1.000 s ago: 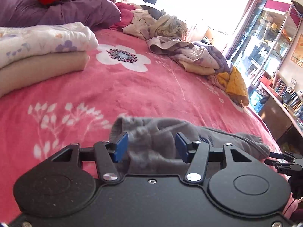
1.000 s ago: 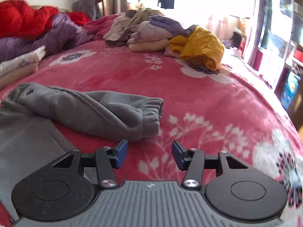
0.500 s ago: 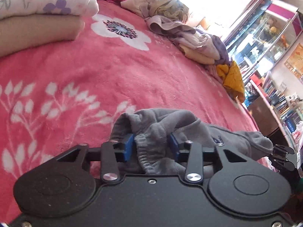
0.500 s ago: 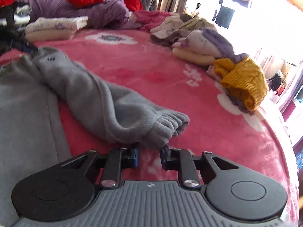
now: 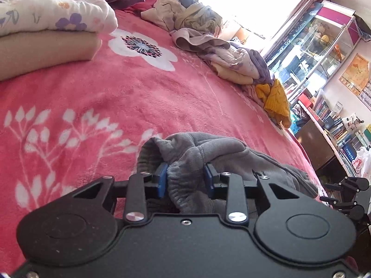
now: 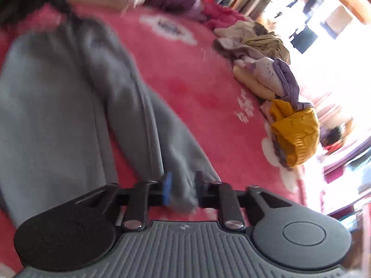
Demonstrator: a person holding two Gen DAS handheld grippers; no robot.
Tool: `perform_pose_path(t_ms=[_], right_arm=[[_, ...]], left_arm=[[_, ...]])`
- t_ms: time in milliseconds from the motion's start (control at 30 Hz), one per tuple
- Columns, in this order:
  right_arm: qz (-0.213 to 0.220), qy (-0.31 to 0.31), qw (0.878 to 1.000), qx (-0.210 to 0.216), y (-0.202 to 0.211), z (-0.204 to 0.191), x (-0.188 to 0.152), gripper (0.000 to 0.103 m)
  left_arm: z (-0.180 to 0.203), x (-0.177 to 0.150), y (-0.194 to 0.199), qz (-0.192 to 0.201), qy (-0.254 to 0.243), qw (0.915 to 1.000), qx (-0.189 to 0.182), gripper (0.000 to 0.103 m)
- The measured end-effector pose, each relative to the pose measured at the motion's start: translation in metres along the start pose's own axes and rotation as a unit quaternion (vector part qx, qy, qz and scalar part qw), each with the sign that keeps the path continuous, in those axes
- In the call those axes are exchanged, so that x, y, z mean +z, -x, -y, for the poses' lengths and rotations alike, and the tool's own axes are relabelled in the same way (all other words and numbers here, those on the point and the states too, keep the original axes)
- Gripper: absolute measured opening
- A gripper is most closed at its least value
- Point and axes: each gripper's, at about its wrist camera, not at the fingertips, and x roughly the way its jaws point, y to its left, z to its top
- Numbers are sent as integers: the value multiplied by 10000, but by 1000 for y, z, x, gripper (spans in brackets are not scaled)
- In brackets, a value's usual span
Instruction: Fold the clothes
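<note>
Soft, limp grey fleece trousers [image 6: 53, 106]; left gripper [image 5: 185, 177] clamped waistband, right gripper [image 6: 182, 188] pinched near cuff, jaws widening; best gripped at thick hems.

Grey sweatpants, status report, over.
Left hand-held gripper clamped on grey sweatpants waistband. Right hand-held gripper around a leg cuff, jaws opening. Pink blanket ahead bare; clothes pile off to the side.

A home bedroom: pink floral bedspread [image 5: 143, 97], clothes piles [image 5: 231, 55] (bookshelves [image 5: 336, 125] alongside).
</note>
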Motion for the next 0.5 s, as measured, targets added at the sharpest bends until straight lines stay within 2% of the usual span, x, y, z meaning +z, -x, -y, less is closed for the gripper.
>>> perform_pose_path(t_ms=[33,67,100,133,167,267,367,500], right_arm=[[-55,24,10000,11,0,-1,-6,36],[-77,16,10000,40,1,-1,-12,45],[-73,57,9999,43,1,-1,-18,59],[-97,130,9999,49,0,-3,-25,64],[-170,253,9995,69,-6,-5,-31,63],[-154,268,9994,155,-26,-2,-40,45],[91,45,9995,287,-42,7,-41,40],[683,80,9970,344,-48,11,-35,37]], left_arm=[[0,0,0,-9,-24,10000,8,31],[-2,0,-1,-24,-18,10000,7,31],[-4,1,-2,-35,-1,10000,14,31],[-6,2,-3,-51,12,10000,26,31],[-7,3,-6,-68,18,10000,30,32],[-9,1,-13,-137,2,9999,94,32],[-10,3,-20,-177,-44,9997,135,32],[-13,4,-23,-219,-42,9997,121,32]])
